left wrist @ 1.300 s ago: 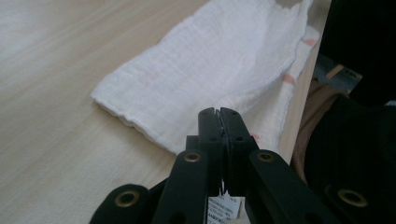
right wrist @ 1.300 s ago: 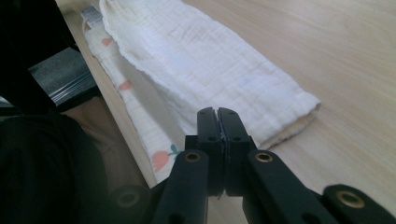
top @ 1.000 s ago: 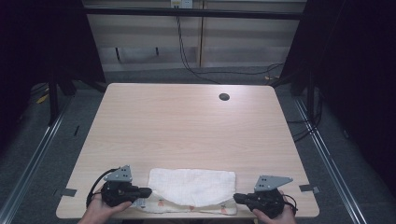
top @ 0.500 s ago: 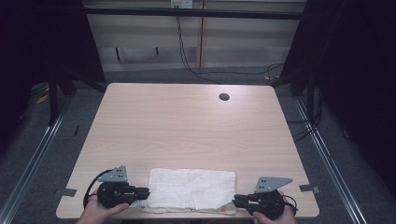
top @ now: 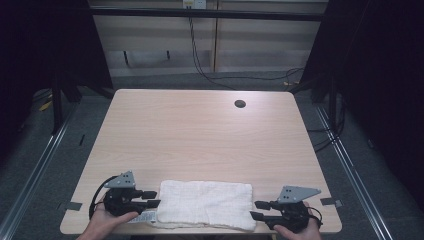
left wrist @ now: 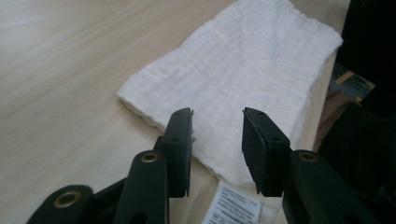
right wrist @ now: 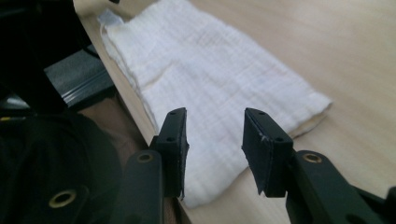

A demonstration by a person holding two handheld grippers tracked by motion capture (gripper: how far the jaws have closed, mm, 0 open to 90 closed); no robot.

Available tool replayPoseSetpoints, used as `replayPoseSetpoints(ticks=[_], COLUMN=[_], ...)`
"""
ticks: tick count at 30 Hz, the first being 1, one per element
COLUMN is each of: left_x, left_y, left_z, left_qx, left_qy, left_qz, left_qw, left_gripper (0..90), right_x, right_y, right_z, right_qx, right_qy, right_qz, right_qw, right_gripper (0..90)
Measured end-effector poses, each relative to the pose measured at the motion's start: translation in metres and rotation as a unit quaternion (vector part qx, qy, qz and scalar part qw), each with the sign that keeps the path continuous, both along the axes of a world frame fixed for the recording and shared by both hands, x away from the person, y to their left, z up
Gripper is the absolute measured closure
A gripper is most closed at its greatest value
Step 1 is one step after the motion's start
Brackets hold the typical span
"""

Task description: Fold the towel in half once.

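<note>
A folded white towel (top: 205, 204) lies flat along the table's front edge, and its near side slightly overhangs that edge. My left gripper (top: 152, 198) sits at its left end. Its jaws have just been opening and now stand apart over the towel's (left wrist: 243, 60) corner, with no pad pressing on the cloth. My right gripper (top: 257, 210) is at the right end. Its jaws have also just been opening and are spread above the towel's (right wrist: 210, 65) near corner. In its own view the left gripper (left wrist: 217, 114) is open, as is the right gripper (right wrist: 214, 114).
The light wooden table (top: 200, 140) stretches away behind the towel, with a round cable hole (top: 240, 104) at the back right. A white care label (left wrist: 233, 205) sticks out from the towel's left end. Dark floor and metal rails run along both sides.
Both grippers were shut on the towel's ends, and the cloth was bunched along its front. Both have opened and let go. The towel now lies flatter.
</note>
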State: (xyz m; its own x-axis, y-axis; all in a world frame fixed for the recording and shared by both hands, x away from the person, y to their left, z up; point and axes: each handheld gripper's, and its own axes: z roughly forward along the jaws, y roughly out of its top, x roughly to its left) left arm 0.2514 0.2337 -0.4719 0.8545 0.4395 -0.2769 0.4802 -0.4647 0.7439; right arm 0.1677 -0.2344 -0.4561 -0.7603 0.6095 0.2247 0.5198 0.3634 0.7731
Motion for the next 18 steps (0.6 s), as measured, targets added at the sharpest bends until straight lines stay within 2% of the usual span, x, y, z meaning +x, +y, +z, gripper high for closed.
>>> replayPoseSetpoints(ticks=[2,4,7,8,10,11,12,14,15,17,18], left_x=[0.008,0.014,0.032,0.038,0.044,0.051,0.051,0.052,0.051,0.048,0.048], left_y=[0.001,0.000,-0.006,-0.009,-0.015,-0.022,-0.022,-0.025,-0.028,-0.031,-0.032], left_z=[0.004,0.007,0.008,0.006,0.004,0.001,0.001,-0.008,-0.010,-0.011,-0.013], left_qx=[-0.002,0.002,0.017,0.022,0.037,0.048,0.048,0.039,0.042,0.054,0.053], left_qy=[-0.005,-0.011,-0.019,-0.016,-0.018,-0.020,-0.020,-0.022,-0.019,-0.025,-0.021], left_qz=[0.015,0.023,0.031,0.032,0.034,0.029,0.029,0.034,0.029,0.014,0.012], left_qw=[0.9999,0.9997,0.9992,0.9991,0.9986,0.9982,0.9982,0.9984,0.9985,0.9981,0.9983], left_gripper=[60.0,58.5,56.9,56.8,56.8,56.8,56.8,56.8,56.5,54.2,53.8], right_x=[0.002,0.008,0.024,0.032,0.044,0.056,0.056,0.067,0.069,0.073,0.075], right_y=[-0.003,-0.001,0.004,0.005,0.007,0.009,0.009,0.010,0.011,0.013,0.015], right_z=[0.006,0.007,0.004,0.002,-0.003,-0.009,-0.009,-0.015,-0.017,-0.022,-0.026], right_qx=[0.004,-0.005,-0.039,-0.044,-0.066,-0.084,-0.084,-0.087,-0.087,-0.089,-0.094], right_qy=[-0.009,-0.010,-0.013,-0.009,-0.006,-0.005,-0.005,0.004,0.008,0.009,0.014], right_qz=[-0.013,-0.025,-0.039,-0.039,-0.049,-0.054,-0.054,-0.058,-0.055,-0.055,-0.056], right_qw=[0.9999,0.9996,0.9984,0.9983,0.9966,0.9950,0.9950,0.9945,0.9946,0.9945,0.9939], right_gripper=[59.6,57.9,55.4,55.4,53.8,53.7,53.7,52.8,52.5,50.7,49.8])
